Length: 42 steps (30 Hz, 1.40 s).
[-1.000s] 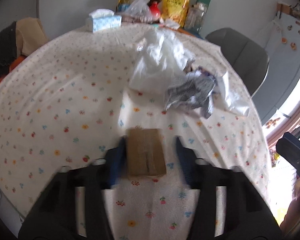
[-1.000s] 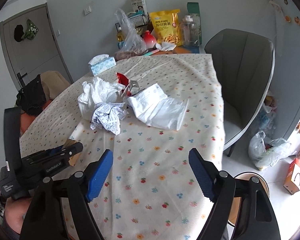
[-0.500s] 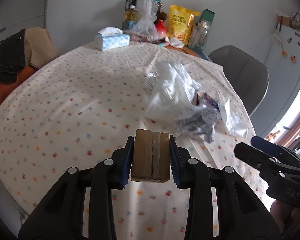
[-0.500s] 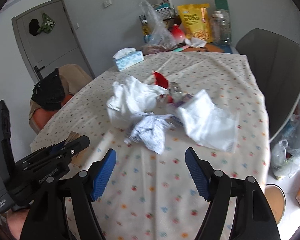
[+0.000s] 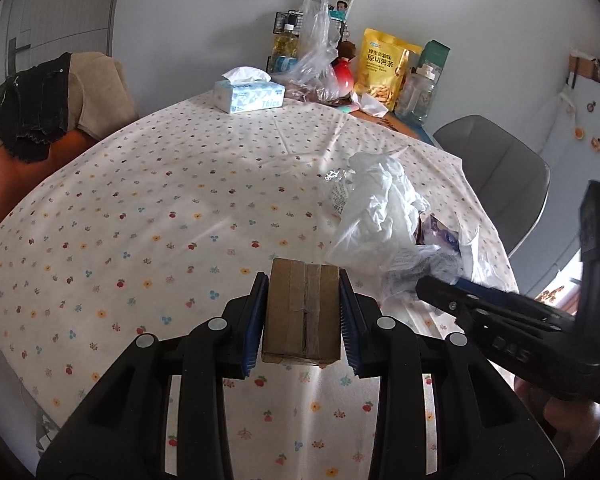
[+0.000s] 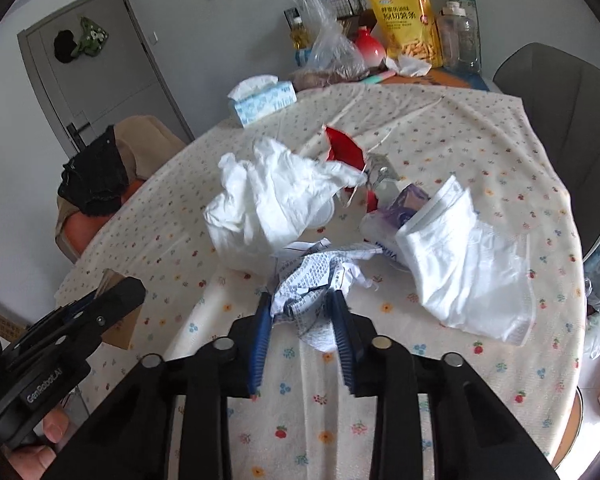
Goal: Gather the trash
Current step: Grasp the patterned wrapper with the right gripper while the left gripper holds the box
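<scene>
Left wrist view: my left hand-held gripper [image 5: 303, 312] pinches a taped cardboard box [image 5: 302, 312] above the surface [image 5: 140, 216], long axis along the fingers; tissue box [image 5: 249, 95] reads "Thick".

Right wrist view: my right hand-held gripper [image 6: 300, 320] pinches crumpled printed paper [image 6: 312, 280]; "GenRobot.AI" shows on the left one.

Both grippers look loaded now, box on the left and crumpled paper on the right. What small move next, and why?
Probably lift the right gripper straight up a little. Its fingers are closed on the crumpled printed paper, which still lies against the white plastic bag on the tablecloth. The left gripper already grips the cardboard box, so it can wait.
</scene>
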{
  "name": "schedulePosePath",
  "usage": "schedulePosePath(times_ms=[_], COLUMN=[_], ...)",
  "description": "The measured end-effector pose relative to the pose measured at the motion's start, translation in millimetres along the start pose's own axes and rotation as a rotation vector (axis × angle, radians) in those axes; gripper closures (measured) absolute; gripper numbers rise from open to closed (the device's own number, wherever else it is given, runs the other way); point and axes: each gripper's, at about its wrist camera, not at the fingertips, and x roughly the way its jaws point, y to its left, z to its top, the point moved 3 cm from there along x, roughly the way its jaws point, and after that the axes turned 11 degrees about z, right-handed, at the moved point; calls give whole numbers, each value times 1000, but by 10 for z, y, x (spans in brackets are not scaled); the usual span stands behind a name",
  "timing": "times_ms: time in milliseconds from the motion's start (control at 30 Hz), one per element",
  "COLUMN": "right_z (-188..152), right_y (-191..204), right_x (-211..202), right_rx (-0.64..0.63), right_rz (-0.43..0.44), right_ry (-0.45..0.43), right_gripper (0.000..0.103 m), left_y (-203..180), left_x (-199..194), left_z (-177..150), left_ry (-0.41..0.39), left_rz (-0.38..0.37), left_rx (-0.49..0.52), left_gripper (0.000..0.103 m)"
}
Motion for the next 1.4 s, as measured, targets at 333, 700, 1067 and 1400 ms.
schedulePosePath(times_ms=[333, 700, 1067, 1400], right_z=[-64, -107, -239, -378], right_y=[39, -166, -709, -1262], right_x=[-590, -1357, -1898, -2233], right_rx=[-21, -11, 66, 157], right_rz=[21, -7, -97, -199], right_ry=[-94, -203, -273, -322], right_gripper=[76, 76, 76, 76], left_y=[-154, -583, -1219, -1853], left_x=[-198, -492, -634, -605], left_z=[82, 227, 179, 112], left_ry=[-47, -129, -146, -137], left_rz=[-37, -63, -147, -224], left_rx=[13, 44, 110, 187], left_gripper=[69, 69, 69, 69])
